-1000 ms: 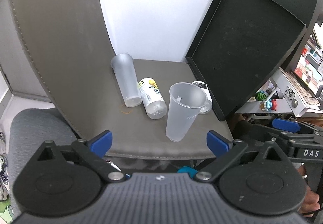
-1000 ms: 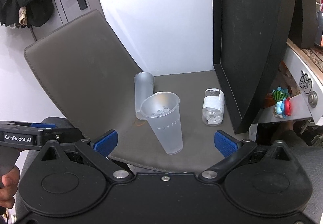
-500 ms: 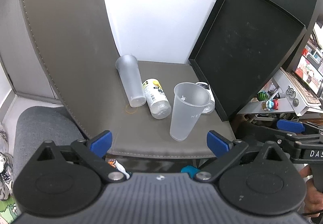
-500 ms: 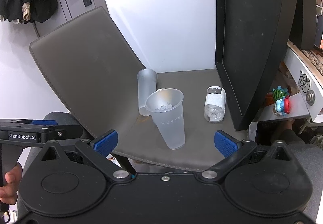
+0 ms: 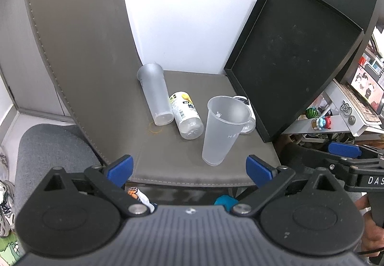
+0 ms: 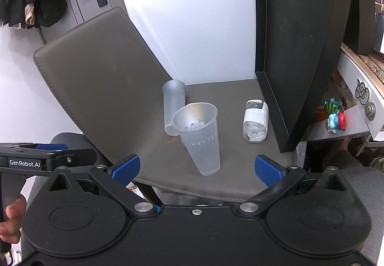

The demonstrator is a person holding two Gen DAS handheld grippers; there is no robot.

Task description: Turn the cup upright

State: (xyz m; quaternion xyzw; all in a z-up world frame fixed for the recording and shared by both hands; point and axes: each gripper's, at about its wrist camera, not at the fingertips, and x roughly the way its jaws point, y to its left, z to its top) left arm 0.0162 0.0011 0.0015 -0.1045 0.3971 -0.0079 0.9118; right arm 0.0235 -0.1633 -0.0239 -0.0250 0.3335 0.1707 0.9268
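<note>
A frosted plastic cup [image 5: 223, 129] stands upright, mouth up, near the front of a grey chair seat [image 5: 168, 160]; it also shows in the right wrist view [image 6: 201, 138]. A second frosted cup [image 5: 154, 93] lies on its side further back, also seen in the right wrist view [image 6: 172, 105]. My left gripper [image 5: 189, 167] is open and empty, held back from the seat's front edge. My right gripper [image 6: 196, 168] is open and empty, just in front of the upright cup.
A yellow-labelled bottle [image 5: 186, 113] lies between the cups. A small clear bottle [image 6: 255, 122] lies at the right. A black tray [image 5: 295, 54] leans upright at the seat's right side. The chair back [image 5: 79, 50] rises at the left. A shelf with toys [image 6: 336, 117] stands right.
Both grippers have drawn back and up from the chair, so the cups look smaller. The cups and bottles have not moved.
</note>
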